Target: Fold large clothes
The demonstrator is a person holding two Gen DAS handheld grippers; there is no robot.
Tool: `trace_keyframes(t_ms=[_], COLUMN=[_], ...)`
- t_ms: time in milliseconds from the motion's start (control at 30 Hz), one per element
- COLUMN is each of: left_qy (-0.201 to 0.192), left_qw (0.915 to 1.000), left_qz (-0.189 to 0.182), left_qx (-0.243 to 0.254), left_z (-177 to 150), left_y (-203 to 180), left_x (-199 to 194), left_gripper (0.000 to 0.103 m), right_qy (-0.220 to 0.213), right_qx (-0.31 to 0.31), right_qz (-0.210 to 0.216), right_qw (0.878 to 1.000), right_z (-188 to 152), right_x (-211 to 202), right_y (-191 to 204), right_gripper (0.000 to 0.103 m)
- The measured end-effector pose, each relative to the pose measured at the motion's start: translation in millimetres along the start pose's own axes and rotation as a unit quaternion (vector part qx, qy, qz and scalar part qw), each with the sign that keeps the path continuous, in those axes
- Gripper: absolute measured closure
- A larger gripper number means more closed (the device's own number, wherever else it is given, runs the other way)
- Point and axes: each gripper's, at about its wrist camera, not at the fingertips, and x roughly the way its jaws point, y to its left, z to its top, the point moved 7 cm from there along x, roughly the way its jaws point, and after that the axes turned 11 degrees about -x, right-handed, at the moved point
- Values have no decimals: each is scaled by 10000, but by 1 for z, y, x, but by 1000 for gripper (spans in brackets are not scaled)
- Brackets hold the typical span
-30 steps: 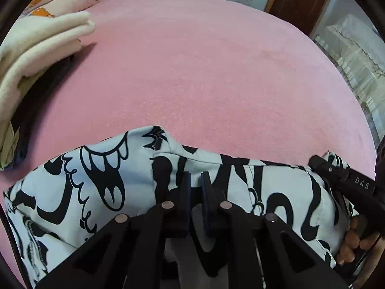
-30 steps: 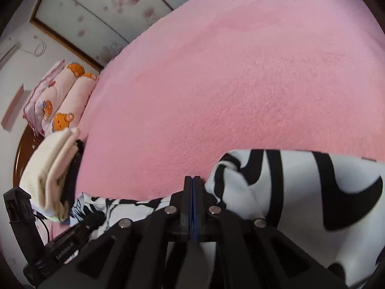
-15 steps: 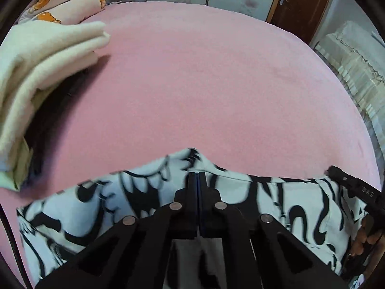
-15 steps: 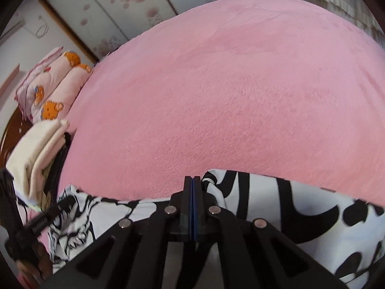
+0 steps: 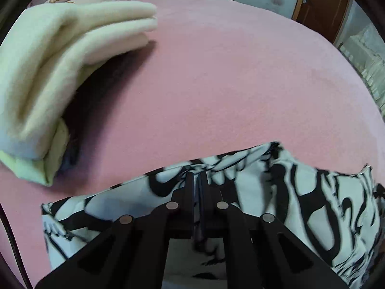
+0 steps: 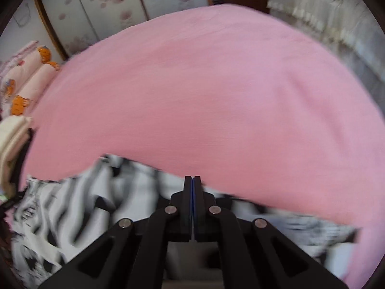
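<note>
A white garment with a black cartoon print [image 5: 300, 187] lies on the pink bed [image 5: 228, 84], its far edge across the lower part of both views. My left gripper [image 5: 197, 175] is shut on that edge near the garment's middle. My right gripper [image 6: 192, 180] is shut on the garment's edge too; the garment [image 6: 72, 204] is motion-blurred in the right wrist view. Cloth below both sets of jaws is hidden by the gripper bodies.
A folded cream blanket [image 5: 60, 67] lies on a dark garment at the left, close to the printed garment's left end; it shows in the right wrist view [image 6: 9, 139] too. Pink bear-print pillows [image 6: 28, 77] lie behind. Sliding doors [image 6: 108, 4] and a lace-covered piece [image 6: 324, 12] stand beyond the bed.
My left gripper closed on the garment's edge. Both grippers moved toward the cream blanket with the cloth, which now looms larger. The right wrist view is now blurred from motion.
</note>
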Motion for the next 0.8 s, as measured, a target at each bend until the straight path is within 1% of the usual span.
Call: trace_keyframes(t_ms=[67,133,200,267,300,367,400,467,533,600,767,800], left_qy=[-54,-44,-37,-44,-76,-106,-97,-49,35,69,178,211], left_qw=[9999,9997,9997,9999,9999,9999,9998,9998,9996,9995,9985,9981], left_qz=[159,223,222,106,43,41,46,31,-122,-249,-506,-549], left_qx=[-27,27,47,-28,-70,-122,-153,-214,-238,-165,118,209], left_z=[2,3,1,-1,-2,-8,-12,-22,-31,-46,-107,-116], left_y=[9,13,14,15,16,19,21,23,19,14,0,-3], left_x=[-4,-10,-19,-32,-41,-55,-63,-79,-100,-119,-176,-181], left_gripper=[100,100,99,99,99,98,95,93,88,86,82,82], right_qy=[-11,-107,-283,-366,-372,-373,-368,-366,-332,-276,-191,-153], right_qx=[114,335,748,1134,1201,1299,1344,1461,1572,1581,1442,1423], right_qz=[-454,-675,-741,-728,-741,-828,-842,-674,-345,-80,427,502], right_qw=[9989,9971,9940,9902,9893,9874,9867,9863,9864,9870,9884,9884], right_z=[-6,-12,-18,-27,-29,-39,-43,-56,-67,-74,-100,-108], right_x=[-13,-28,-48,-68,-75,-95,-102,-116,-130,-139,-165,-173], right_y=[-27,-53,-76,-91,-93,-93,-92,-80,-59,-40,27,41], right_gripper=[103,103,103,103,103,103,103,103,103,103,103,103])
